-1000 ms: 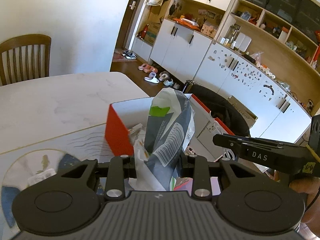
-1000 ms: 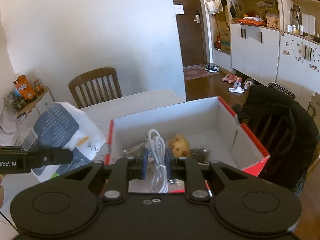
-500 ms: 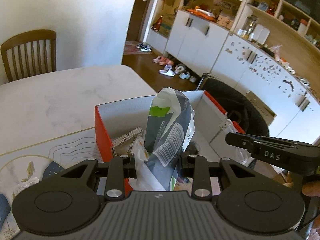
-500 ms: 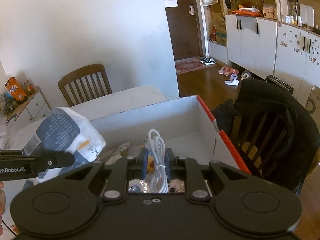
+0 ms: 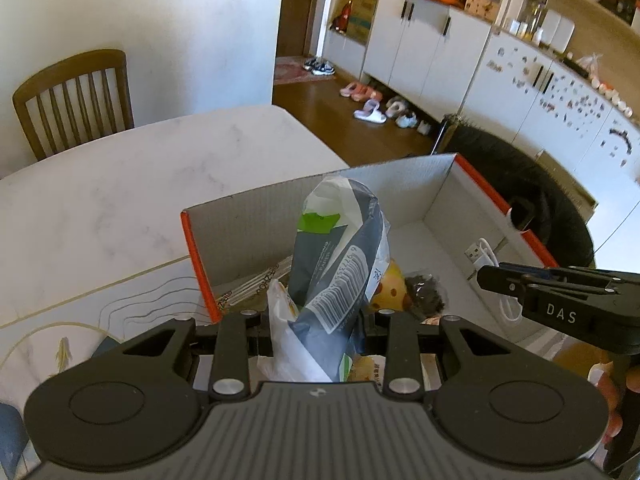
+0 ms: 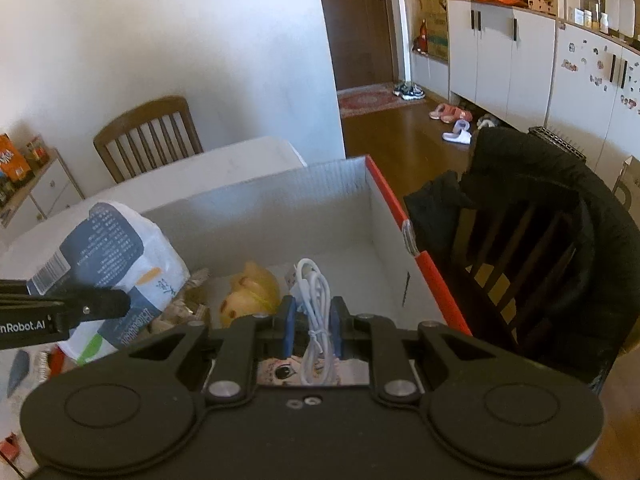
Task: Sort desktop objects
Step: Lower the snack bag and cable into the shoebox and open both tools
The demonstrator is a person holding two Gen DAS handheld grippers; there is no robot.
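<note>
My left gripper [image 5: 320, 322] is shut on a grey-and-white tissue pack [image 5: 338, 264] and holds it upright over the near left part of the open red-edged cardboard box [image 5: 496, 200]. My right gripper [image 6: 313, 314] is shut on a coiled white USB cable [image 6: 314, 300] and holds it above the box [image 6: 384, 188], right of the pack [image 6: 116, 256]. The cable also shows in the left wrist view [image 5: 486, 258]. A yellow-haired doll head [image 6: 250, 294] and a dark crumpled item [image 5: 422, 292] lie inside the box.
The box stands on a white marble table [image 5: 120, 192] with a printed mat [image 5: 80, 320] at the near left. A wooden chair [image 5: 72, 100] stands at the far side. A chair draped with a black jacket [image 6: 540, 220] stands right of the box.
Both grippers have moved forward over the box with their loads. The box now fills more of both views, and its contents show below the fingers.
</note>
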